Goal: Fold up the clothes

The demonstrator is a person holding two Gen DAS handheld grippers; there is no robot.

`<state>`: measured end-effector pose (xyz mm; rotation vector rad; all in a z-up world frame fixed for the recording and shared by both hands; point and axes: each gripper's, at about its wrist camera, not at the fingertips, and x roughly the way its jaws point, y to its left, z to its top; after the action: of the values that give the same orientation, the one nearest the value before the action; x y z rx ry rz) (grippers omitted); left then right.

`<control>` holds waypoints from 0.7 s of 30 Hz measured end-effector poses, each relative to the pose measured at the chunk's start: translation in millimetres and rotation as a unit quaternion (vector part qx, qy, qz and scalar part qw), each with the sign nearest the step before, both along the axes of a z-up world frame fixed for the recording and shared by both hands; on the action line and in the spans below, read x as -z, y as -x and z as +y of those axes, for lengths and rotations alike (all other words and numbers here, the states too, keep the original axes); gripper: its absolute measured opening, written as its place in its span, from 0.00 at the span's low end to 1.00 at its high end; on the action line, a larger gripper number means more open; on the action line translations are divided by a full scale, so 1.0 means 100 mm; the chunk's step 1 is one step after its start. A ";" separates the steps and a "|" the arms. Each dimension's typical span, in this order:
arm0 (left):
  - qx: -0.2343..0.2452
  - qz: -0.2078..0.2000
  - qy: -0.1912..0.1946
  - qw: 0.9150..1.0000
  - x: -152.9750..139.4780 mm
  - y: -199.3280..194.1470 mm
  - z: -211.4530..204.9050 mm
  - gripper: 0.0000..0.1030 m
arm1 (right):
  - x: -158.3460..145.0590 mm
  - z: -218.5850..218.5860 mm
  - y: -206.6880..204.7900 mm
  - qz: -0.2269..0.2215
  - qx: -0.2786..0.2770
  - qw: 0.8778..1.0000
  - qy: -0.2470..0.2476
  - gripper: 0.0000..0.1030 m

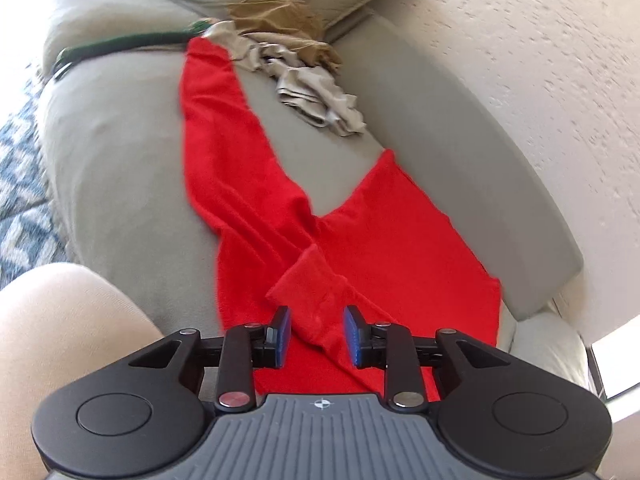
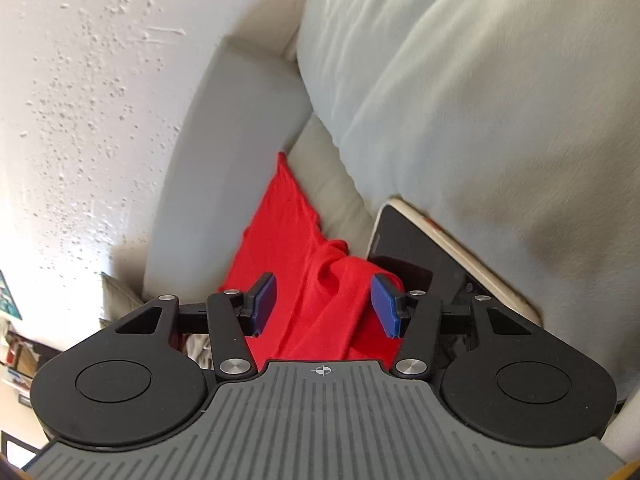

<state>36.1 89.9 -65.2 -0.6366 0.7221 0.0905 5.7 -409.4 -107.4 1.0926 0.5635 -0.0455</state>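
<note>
A red long-sleeved garment (image 1: 360, 248) lies spread along a grey sofa seat (image 1: 120, 160), one sleeve reaching far up the seat and another sleeve cuff (image 1: 308, 284) folded back across the body. My left gripper (image 1: 316, 334) hovers open just over that cuff, a blue pad on either side of it. In the right wrist view the same red garment (image 2: 296, 248) is bunched against the sofa back, and my right gripper (image 2: 324, 304) stands open above its rumpled edge with nothing pinched.
A crumpled beige cloth (image 1: 316, 92) and a tan one (image 1: 280, 16) lie at the far end of the seat, with a dark green strap (image 1: 120, 46) beside them. A phone (image 2: 424, 256) leans by the big cushion (image 2: 460, 80). A textured wall (image 2: 80, 100) runs behind. A patterned rug (image 1: 20, 184) covers the floor.
</note>
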 end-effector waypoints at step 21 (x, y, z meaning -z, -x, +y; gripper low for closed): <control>0.326 0.033 -0.039 0.944 0.43 -1.01 -2.16 0.36 | 0.09 -0.09 -1.78 0.110 -0.249 0.956 0.111 0.56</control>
<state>137.5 -126.3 -107.8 -0.2946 0.9589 -0.4714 184.1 -418.2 -116.6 0.7059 0.9985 0.2067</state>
